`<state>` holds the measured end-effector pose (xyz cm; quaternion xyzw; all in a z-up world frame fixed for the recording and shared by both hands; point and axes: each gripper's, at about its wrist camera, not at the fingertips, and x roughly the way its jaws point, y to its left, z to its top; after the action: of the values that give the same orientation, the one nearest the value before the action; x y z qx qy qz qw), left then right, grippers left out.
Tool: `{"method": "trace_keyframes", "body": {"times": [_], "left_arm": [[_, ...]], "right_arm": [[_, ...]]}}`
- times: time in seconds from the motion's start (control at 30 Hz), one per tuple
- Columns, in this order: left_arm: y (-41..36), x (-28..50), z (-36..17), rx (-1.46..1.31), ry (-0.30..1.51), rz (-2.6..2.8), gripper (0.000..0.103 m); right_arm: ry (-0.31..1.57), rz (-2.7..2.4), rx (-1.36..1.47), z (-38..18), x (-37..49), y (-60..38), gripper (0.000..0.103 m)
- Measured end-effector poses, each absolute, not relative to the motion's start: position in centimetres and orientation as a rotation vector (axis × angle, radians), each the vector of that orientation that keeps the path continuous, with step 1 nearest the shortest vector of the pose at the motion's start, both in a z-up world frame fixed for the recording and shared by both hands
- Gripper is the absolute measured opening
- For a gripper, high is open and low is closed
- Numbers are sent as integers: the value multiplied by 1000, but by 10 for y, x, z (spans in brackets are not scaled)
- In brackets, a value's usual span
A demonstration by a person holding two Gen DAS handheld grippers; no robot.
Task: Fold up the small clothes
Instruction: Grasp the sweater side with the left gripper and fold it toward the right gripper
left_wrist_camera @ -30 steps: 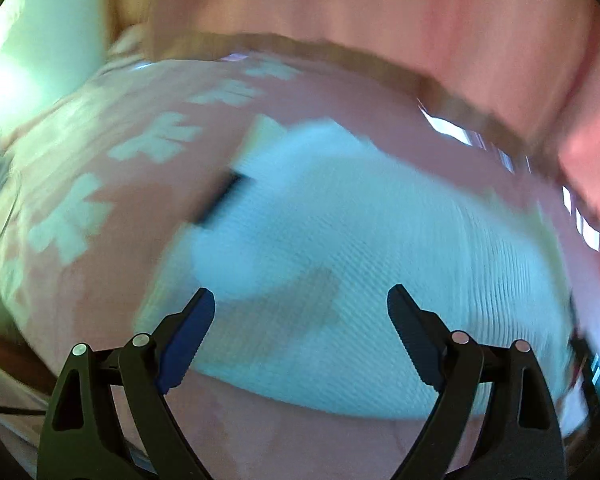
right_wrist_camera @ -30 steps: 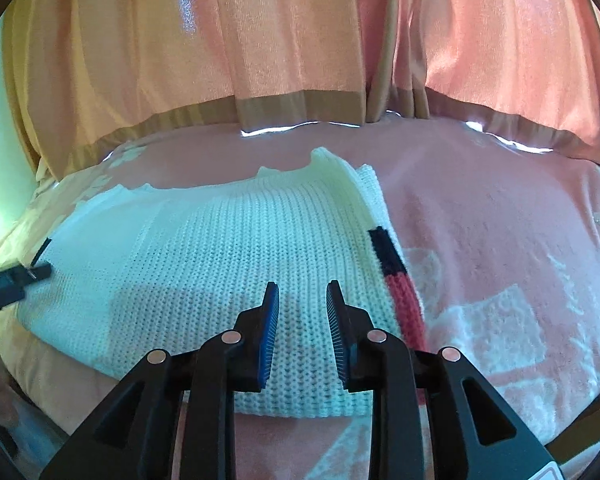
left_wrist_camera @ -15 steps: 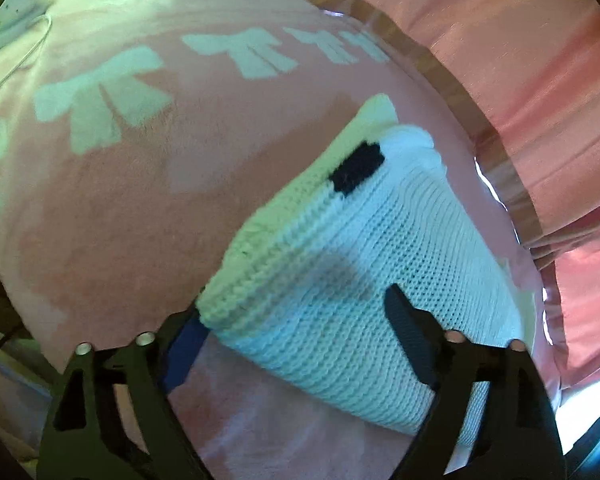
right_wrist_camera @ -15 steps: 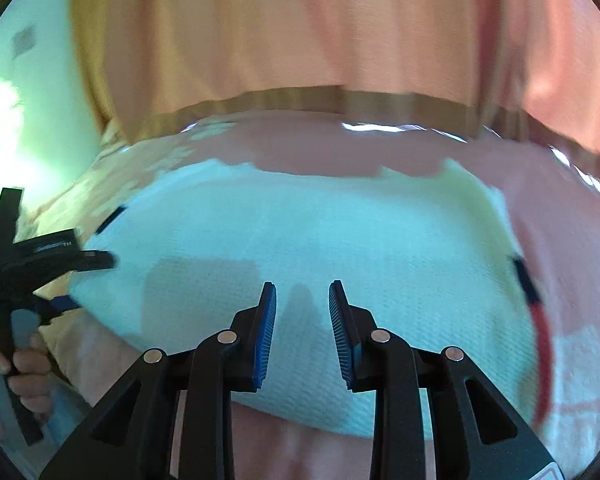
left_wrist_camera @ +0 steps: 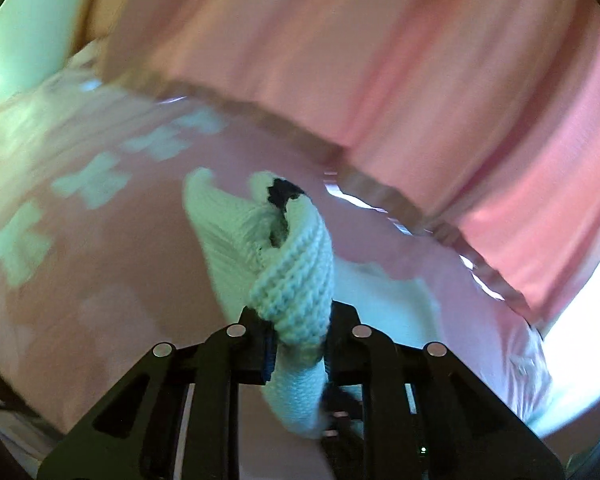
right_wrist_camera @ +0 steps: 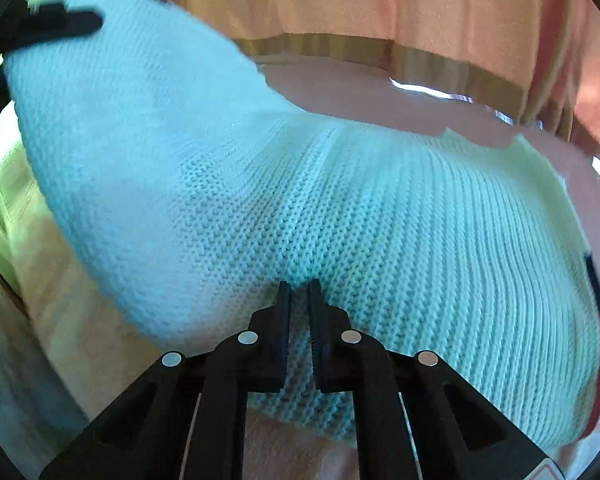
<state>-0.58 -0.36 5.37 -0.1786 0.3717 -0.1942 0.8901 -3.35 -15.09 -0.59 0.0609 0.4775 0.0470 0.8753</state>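
Note:
A small white knitted garment (right_wrist_camera: 380, 216) with a black and red edge stripe lies on a pink bedspread (left_wrist_camera: 100, 280). My left gripper (left_wrist_camera: 298, 344) is shut on a bunched corner of the garment (left_wrist_camera: 292, 272) and holds it lifted off the bed. In the right wrist view that raised corner (right_wrist_camera: 100, 80) stands at the upper left with the left gripper (right_wrist_camera: 52, 24) on it. My right gripper (right_wrist_camera: 299, 300) is shut on the garment's near edge at its middle.
Pink and orange curtains (left_wrist_camera: 380, 60) hang behind the bed, with bright light under their hem. The bedspread has pale bow patterns (left_wrist_camera: 96, 182) at the left. A pale wall (left_wrist_camera: 28, 40) is at the far left.
My left gripper has closed on the garment's corner and lifted it. My right gripper has moved down onto the near edge and closed on it.

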Motion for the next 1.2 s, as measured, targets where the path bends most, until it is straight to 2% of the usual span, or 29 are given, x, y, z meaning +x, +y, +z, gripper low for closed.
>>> {"method": "trace_keyframes", "body": {"times": [0.13,0.23,0.4,0.5,0.57,0.6,0.63,0.67,0.7,0.77,0.83,0.97,1.1,1.17,1.2], "left_arm": [[-58,-13,67,-291,777,-533,16],[-100,-26,62,-207,787,-605,16],[-166,-54,17,-71,880,-686,16],[-193,-71,-24,47,951,-673,18],[-198,-80,-32,101,921,-645,22],[-196,-87,-31,126,892,-637,30],[-193,-92,-28,140,881,-641,47],[-187,-96,-21,145,873,-648,56],[-182,-100,-16,138,863,-647,68],[-158,-108,4,101,798,-647,74],[-133,-108,16,86,744,-612,85],[-99,-91,20,69,723,-512,85],[-73,-71,5,2,754,-425,85],[-64,-68,-4,-14,764,-410,85],[-61,-66,-7,-17,775,-399,85]], "right_arm": [[924,15,191,25,-74,-195,5],[910,-120,243,39,-111,-243,9],[861,-335,375,52,-162,-318,17],[847,-360,429,55,-178,-337,18],[856,-335,446,55,-177,-342,22],[860,-311,436,58,-170,-341,26],[861,-283,415,62,-167,-338,32],[863,-245,392,67,-159,-337,36],[867,-203,369,71,-151,-335,46],[872,-102,334,81,-134,-327,56],[907,6,310,83,-107,-317,68],[970,97,351,66,-59,-312,69],[1091,76,511,17,-23,-318,69],[1134,86,631,-1,-23,-320,65],[1145,103,675,-7,-21,-318,59]]}}
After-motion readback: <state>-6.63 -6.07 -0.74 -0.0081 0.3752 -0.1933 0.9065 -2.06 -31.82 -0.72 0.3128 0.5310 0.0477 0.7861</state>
